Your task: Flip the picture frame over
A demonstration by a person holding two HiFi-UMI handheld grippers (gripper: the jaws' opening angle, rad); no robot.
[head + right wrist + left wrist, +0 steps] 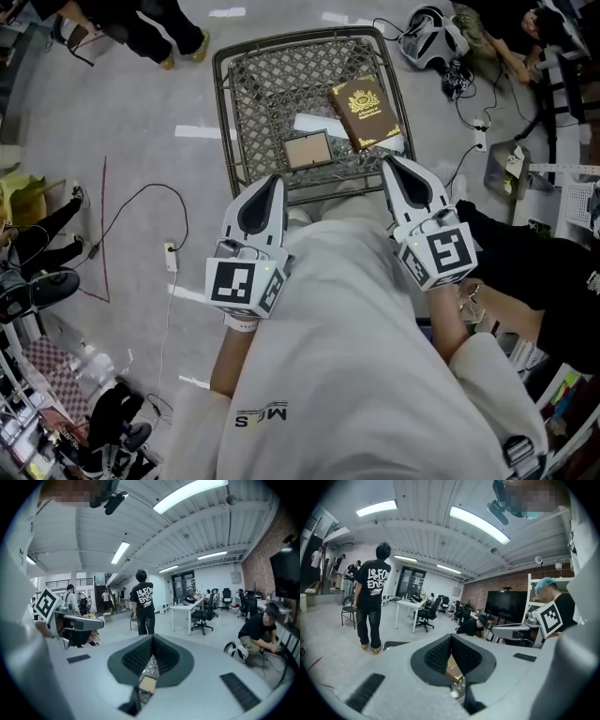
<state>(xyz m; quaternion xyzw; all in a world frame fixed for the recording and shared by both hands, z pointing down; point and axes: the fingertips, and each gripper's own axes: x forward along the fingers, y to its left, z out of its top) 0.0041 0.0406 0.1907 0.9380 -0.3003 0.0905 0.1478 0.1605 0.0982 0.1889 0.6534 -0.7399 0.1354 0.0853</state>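
The small wooden picture frame (307, 150) lies flat on a wire mesh table (228, 112), showing a tan panel. To its right a brown book with a gold emblem (364, 112) rests on a white sheet (315, 123). My left gripper (275, 179) hovers at the table's near edge, just left of the frame, shut and empty. On the frame's right, below the book, my right gripper (386, 161) is also shut and empty. In the left gripper view, the book (453, 668) shows under the jaws. In the right gripper view, the frame (147, 685) shows on the mesh.
On the floor, a white headset (431, 36) and cables lie at the top right, and a power strip (171, 256) lies to the left. A person in black (525, 272) sits close on the right. Another in a black T-shirt (370, 602) stands beyond the table.
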